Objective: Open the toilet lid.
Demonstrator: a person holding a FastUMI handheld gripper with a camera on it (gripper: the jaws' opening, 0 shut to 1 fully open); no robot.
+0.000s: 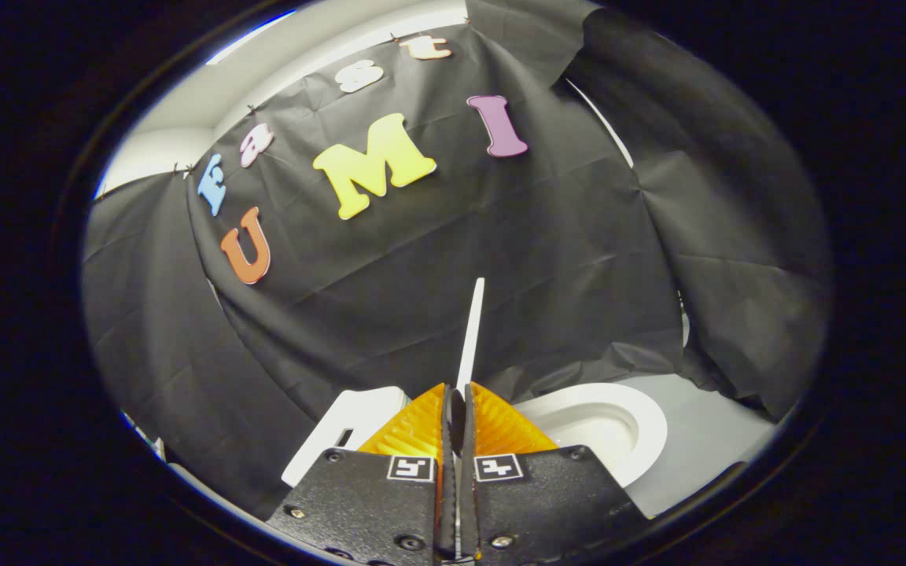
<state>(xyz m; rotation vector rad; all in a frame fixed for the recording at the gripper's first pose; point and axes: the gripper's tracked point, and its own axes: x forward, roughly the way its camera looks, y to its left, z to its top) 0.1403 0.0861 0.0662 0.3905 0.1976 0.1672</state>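
My gripper has ribbed wedge-shaped fingers on textured black plates (each with a square black-and-white marker) and round screws.

You are in a staged bathroom booth. A white toilet stands against black cloth walls on grey floor.

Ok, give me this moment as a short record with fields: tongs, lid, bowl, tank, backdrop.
tongs: tongs shut on the lid, both fingers pressed on its edge
lid: lid seen edge-on, raised and standing about upright, running up from between the fingers
bowl: bowl uncovered, on one side of the lid, beyond the fingers
tank: tank on the other side of the lid
backdrop: black cloth hanging behind the toilet
task state: lid lifted off the bowl, in the tongs' grip
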